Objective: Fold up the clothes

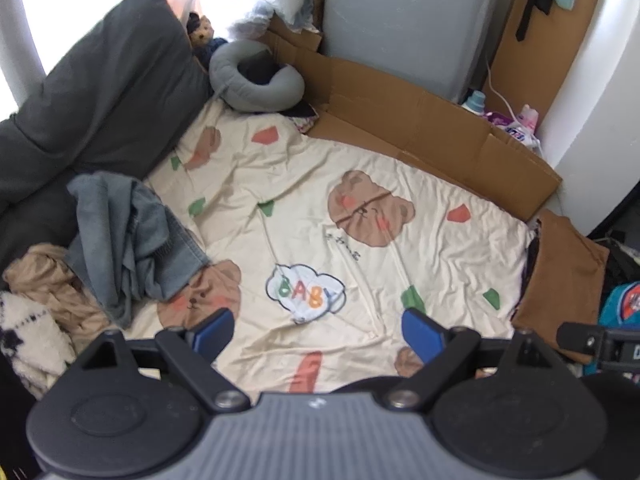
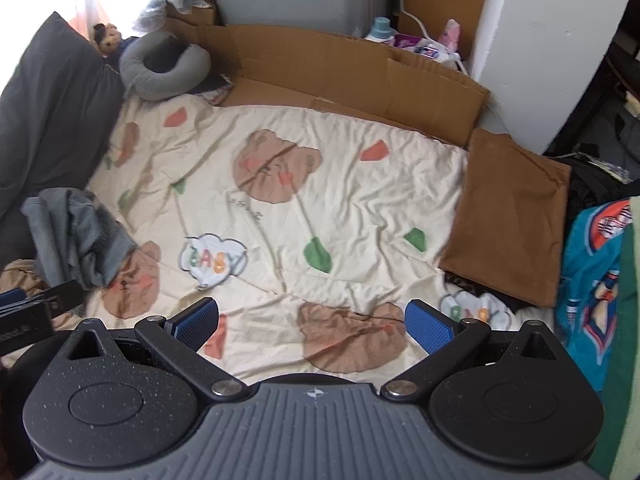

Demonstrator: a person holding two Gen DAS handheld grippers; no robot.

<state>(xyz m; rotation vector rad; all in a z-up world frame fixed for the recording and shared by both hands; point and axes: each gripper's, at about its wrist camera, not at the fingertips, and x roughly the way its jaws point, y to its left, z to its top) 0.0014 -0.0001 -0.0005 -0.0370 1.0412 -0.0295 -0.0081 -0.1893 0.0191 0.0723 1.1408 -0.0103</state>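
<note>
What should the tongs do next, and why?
Probably the left tongs should reach for the crumpled grey garment on the left of the bed. Both tongs are open and empty, the brown garment on the right already lies folded flat, and the bear sheet between them is bare.

text: "BABY" in coloured letters | on: cloud print (image 1: 306, 294) | surface: cream bear-print sheet (image 1: 440, 248)

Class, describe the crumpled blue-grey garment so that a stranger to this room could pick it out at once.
Start from the cream bedsheet printed with brown bears. At its left edge, below the dark grey cushion, lies the blue-grey garment, denim-like, in a loose heap. Unlike the beige clothing beside it, it is blue-grey, and unlike the brown garment opposite, it is unfolded.
</note>
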